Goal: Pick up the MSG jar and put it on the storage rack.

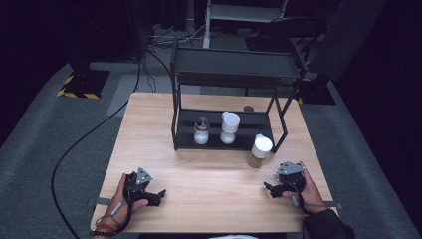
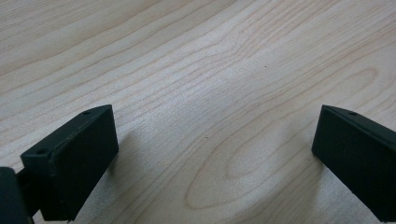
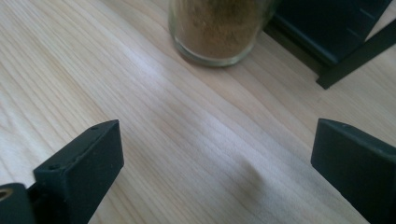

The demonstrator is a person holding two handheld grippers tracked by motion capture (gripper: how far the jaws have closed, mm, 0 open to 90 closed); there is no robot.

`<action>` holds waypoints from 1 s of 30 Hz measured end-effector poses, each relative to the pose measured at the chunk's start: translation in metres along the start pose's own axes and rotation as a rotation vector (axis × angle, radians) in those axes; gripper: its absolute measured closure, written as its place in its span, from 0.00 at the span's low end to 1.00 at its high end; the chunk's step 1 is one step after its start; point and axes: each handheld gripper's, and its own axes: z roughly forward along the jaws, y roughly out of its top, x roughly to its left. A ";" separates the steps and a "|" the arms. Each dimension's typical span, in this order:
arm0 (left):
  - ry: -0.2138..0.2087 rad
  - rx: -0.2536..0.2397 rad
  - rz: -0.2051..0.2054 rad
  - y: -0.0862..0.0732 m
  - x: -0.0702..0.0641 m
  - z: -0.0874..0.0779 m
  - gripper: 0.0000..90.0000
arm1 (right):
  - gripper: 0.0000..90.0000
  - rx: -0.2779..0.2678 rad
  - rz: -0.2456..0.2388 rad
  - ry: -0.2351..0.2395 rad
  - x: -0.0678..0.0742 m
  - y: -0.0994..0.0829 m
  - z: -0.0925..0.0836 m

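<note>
Wooden table (image 1: pixel 209 186) amid dark room

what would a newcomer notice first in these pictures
A black two-tier rack stands at the far middle of the wooden table, with two small jars on its lower shelf. A white-lidded jar of brown powder stands on the table by the rack's right front corner, ahead of the open right claw; the left claw rests open near left.

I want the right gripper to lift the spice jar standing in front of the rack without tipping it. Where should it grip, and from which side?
Likely best: grip the spice jar on its round glass body below the white lid, approaching level from the person's side with the right gripper. It stands upright, and the rack blocks its far side.
</note>
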 end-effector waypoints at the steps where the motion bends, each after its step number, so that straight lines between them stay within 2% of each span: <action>1: 0.000 0.000 0.000 0.000 0.000 0.000 0.00 | 0.03 0.002 0.004 0.001 -0.001 -0.001 0.000; 11: 0.000 0.000 0.000 0.000 0.000 0.000 0.00 | 0.02 0.003 0.041 0.009 -0.007 -0.012 0.000; 21: 0.000 0.000 0.000 0.000 0.000 0.000 0.00 | 0.00 -0.049 0.154 0.078 -0.026 -0.037 0.001; 23: 0.000 0.000 0.000 0.000 0.000 0.000 0.00 | 0.00 -0.040 0.189 0.108 -0.033 -0.039 0.002; 30: 0.000 0.000 0.000 0.000 0.000 0.000 0.00 | 0.00 -0.041 0.186 0.108 -0.033 -0.039 0.002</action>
